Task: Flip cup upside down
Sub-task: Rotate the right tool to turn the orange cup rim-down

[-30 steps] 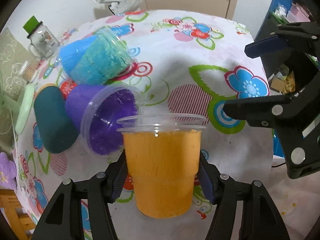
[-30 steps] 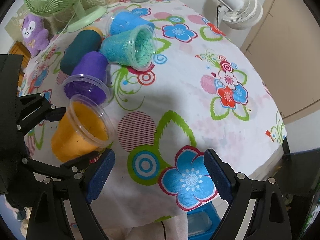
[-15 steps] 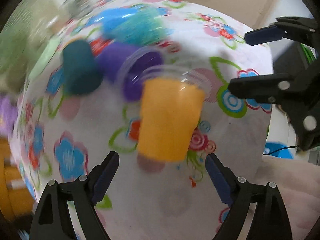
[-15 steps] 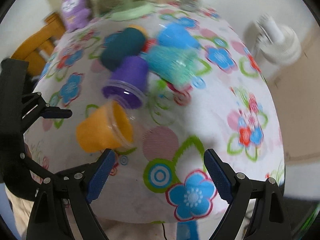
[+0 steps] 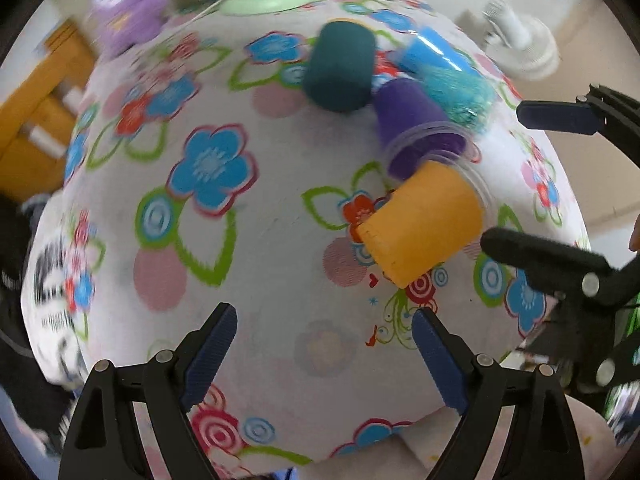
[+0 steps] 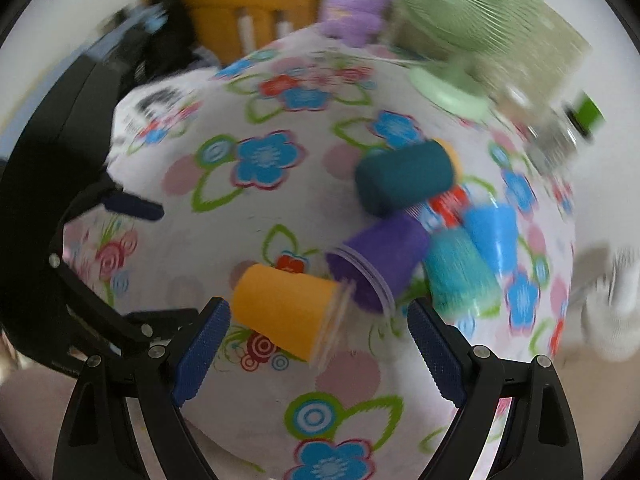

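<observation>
Orange cup (image 5: 424, 226) lies on its side right of centre on the floral tablecloth (image 5: 248, 248), rim touching the purple cup (image 5: 416, 128), while left gripper (image 5: 324, 356) and right gripper (image 6: 316, 354) both gape wide, holding nothing.

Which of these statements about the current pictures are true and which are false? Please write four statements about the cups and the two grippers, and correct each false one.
1. The orange cup stands upright on the tablecloth. False: it lies tilted on its side.
2. The left gripper is open and holds nothing. True.
3. The right gripper is shut on the purple cup. False: it is open, with nothing between its fingers.
4. The purple cup lies beside the orange cup's rim. True.
</observation>
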`<state>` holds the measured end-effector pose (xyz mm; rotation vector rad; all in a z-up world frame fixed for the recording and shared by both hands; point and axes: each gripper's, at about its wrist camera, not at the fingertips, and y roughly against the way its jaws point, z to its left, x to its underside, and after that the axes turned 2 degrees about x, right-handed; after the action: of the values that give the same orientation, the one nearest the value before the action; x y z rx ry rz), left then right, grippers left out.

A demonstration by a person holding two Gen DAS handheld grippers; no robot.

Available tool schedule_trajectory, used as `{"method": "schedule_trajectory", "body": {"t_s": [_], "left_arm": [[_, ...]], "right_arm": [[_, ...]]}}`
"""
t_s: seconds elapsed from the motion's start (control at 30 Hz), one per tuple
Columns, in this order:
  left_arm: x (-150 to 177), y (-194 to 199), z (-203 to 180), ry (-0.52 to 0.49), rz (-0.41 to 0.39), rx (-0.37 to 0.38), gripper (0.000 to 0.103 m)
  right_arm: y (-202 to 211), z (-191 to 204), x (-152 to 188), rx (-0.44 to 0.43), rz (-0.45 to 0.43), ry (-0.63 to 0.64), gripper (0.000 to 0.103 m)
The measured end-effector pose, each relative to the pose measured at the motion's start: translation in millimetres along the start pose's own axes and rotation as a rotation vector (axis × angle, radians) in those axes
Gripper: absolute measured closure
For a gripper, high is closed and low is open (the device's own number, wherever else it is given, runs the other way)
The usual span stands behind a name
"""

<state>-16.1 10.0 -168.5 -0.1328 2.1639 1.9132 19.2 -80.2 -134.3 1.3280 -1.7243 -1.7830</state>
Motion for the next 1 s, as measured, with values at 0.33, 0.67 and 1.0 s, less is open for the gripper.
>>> {"method": "schedule_trajectory", "body": {"t_s": [0.33,0.67,1.0], "left_arm": [[20.1,-9.5,6.7,0.148,0.008,-0.093,0.012],[30.9,-32.4,14.1,0.29,0.029,-0.046,0.012],[39.8,-43.3,29.7,0.374,0.047,-0.052,0.012]], "right_arm": [[-19.8,34.3,-12.9,-0.057,0.043,0.442,0.011],[-59.0,47.8,-17.6,-0.165,0.142,0.667,0.022],[-91.2,59.6,-1.7,-0.22,0.218,0.765,0.033]]}}
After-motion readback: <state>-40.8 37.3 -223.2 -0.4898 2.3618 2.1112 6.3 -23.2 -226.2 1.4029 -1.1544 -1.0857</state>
